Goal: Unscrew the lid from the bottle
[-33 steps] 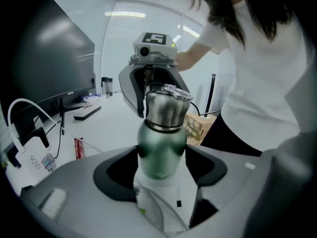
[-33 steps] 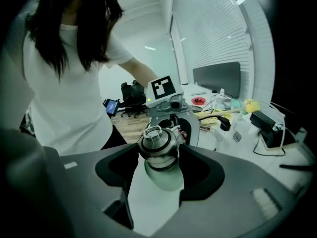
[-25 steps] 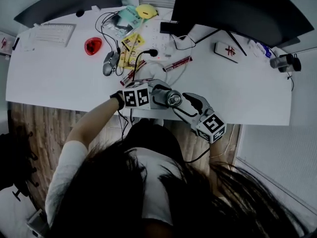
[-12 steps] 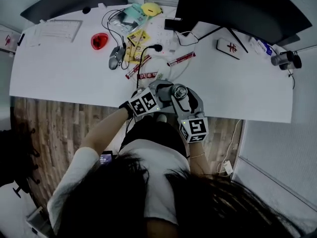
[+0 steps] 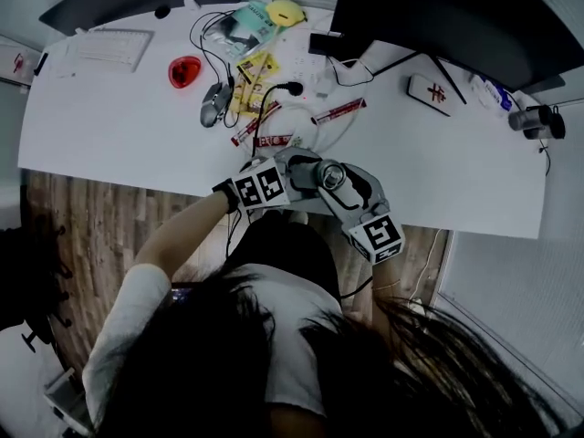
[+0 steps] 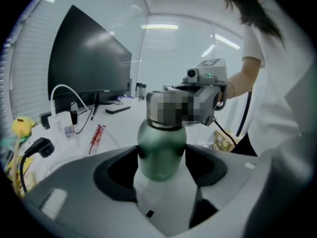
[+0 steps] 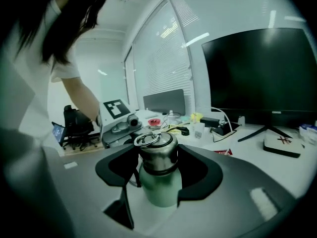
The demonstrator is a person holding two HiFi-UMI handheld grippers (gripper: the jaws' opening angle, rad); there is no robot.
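A green metal bottle [image 6: 161,155] with a silver ring-topped lid [image 7: 156,148] is held upright over the desk's near edge. My left gripper [image 6: 161,160] is shut on the bottle's green body, with a jaw pressing each side. My right gripper [image 7: 158,157] is shut on the lid, its dark pads against the lid's sides, and the green body [image 7: 161,187] shows below. In the head view the lid [image 5: 330,175] sits between the left gripper [image 5: 306,177] and the right gripper [image 5: 345,188]. In the left gripper view a mosaic patch covers the lid.
The white desk [image 5: 119,135] carries a keyboard [image 5: 111,47], a red object [image 5: 184,70], a mouse [image 5: 213,109], cables, snack packets [image 5: 251,71] and a white box [image 5: 430,93]. A large dark monitor [image 5: 456,16] stands at the back right. Wooden floor lies below the desk edge.
The right gripper swung in toward the person around the lid, then back out to the right. The left gripper and bottle stayed nearly in place.
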